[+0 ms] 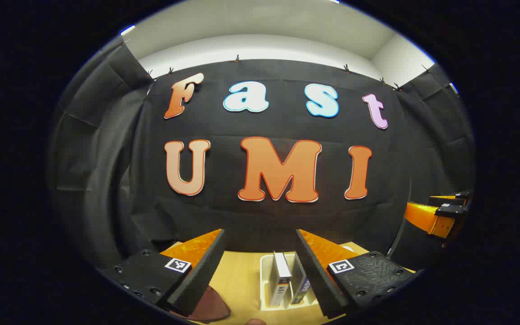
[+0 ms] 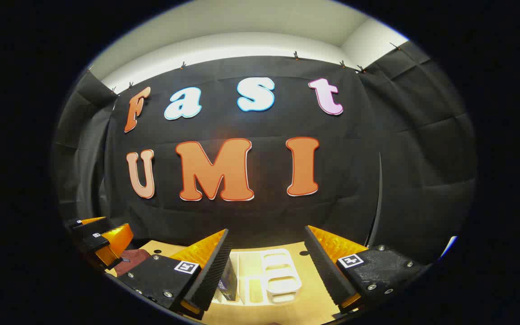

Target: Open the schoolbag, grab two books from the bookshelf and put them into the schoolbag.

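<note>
Two grippers, left gripper point(image 1: 260, 266) and right gripper point(image 2: 266, 266), both spread wide and holding nothing, above one wooden table point(image 1: 242, 280) carrying one white bookshelf point(image 1: 266, 282) with two books point(image 1: 282, 275) upright inside, one maroon schoolbag point(image 1: 212, 307) left of it.

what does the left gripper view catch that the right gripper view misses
Left gripper view: two books standing upright in the white rack, framed between the open left hand-held gripper; the right hand-held gripper sits far right.

Right gripper view: the rack's empty compartments, one dark book at its left end, and the left hand-held gripper low on the left.

Both: the wooden table, the rack, and a maroon item on the table.
</note>
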`<act>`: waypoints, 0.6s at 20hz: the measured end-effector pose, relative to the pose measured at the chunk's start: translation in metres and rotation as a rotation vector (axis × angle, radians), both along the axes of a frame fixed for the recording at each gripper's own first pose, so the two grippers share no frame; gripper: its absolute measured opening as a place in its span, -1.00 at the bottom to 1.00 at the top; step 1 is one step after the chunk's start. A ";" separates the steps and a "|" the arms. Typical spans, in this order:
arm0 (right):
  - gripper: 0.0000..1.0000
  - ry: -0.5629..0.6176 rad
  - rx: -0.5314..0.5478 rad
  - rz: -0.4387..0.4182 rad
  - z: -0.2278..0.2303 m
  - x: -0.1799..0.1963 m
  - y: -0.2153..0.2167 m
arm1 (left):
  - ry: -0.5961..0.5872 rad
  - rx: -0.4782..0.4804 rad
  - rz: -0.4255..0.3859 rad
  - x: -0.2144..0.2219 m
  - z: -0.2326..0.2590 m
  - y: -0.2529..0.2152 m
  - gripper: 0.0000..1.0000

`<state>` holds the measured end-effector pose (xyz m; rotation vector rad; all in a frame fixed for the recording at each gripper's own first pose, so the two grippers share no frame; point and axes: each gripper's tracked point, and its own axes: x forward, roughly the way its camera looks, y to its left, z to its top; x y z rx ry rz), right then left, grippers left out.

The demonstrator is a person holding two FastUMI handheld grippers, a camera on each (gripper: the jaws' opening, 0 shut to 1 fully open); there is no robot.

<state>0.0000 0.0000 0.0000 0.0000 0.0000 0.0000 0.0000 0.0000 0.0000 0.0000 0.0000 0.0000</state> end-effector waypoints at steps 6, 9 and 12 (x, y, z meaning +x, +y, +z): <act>1.00 0.008 -0.005 0.059 -0.001 0.007 0.065 | -0.033 0.029 0.000 0.025 0.014 0.053 0.87; 0.92 -0.001 -0.031 0.129 -0.002 0.013 0.081 | -0.047 0.023 0.021 0.026 0.016 0.057 0.89; 0.92 -0.041 -0.068 0.158 0.003 0.017 0.076 | -0.076 0.039 0.058 0.021 0.015 0.050 0.87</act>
